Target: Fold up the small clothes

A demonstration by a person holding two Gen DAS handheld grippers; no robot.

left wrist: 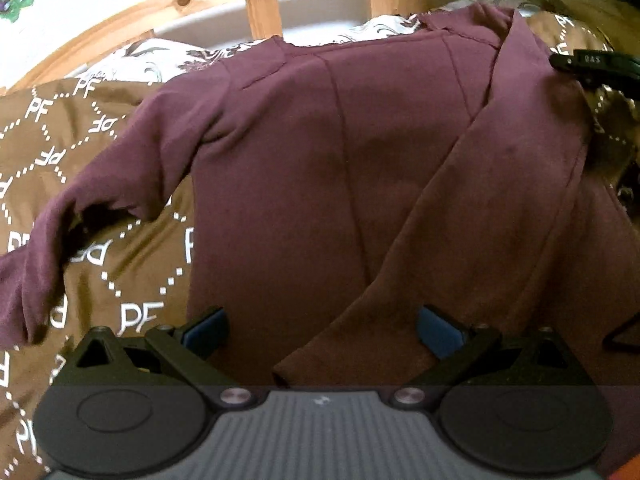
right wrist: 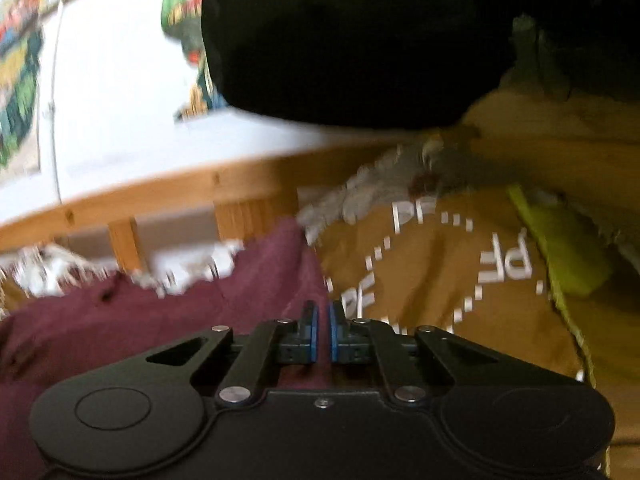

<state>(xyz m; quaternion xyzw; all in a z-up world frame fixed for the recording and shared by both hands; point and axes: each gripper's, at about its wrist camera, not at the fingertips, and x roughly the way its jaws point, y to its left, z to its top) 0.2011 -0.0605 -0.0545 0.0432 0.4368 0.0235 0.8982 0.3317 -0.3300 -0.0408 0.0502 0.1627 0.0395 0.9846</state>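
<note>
While laid flat on brown PF-print bedspread [left wrist: 132, 256], maroon long-sleeve top [left wrist: 320, 184] sits straight ahead of L gripper [left wrist: 324, 332], hem end nearest, neck end far, toward wooden bed rail [left wrist: 264, 12]. Probably spread that way to give a flat base for folding. One sleeve [left wrist: 500, 200] already crossed diagonally over the body, cuff ending just ahead of L gripper between its blue pads [left wrist: 438, 330]; likely 1st fold done on that side. Other sleeve [left wrist: 100, 200] off to L gripper's left, out on the spread, cuff end bunched & drooping, not yet folded in. Fabric: soft knit, visible seams down front, faint darker patches mid-body, few wrinkles.

L gripper: jaws wide apart, nothing between, hovering low over hem. Prob. lined up for next grab; can't tell exact target.

R gripper [right wrist: 323, 332]: pads nearly together w/ thin gap, no cloth seen pinched. Judged closed & empty. View blurred. Top's edge [right wrist: 160, 320] lies ahead and to its left, bare spread ahead-right, lime-green item [right wrist: 568, 256] further right, large dark shape [right wrist: 340, 40] above, unidentifiable. R gripper also visible in L view as black part [left wrist: 596, 64] at top's far right shoulder.
</note>
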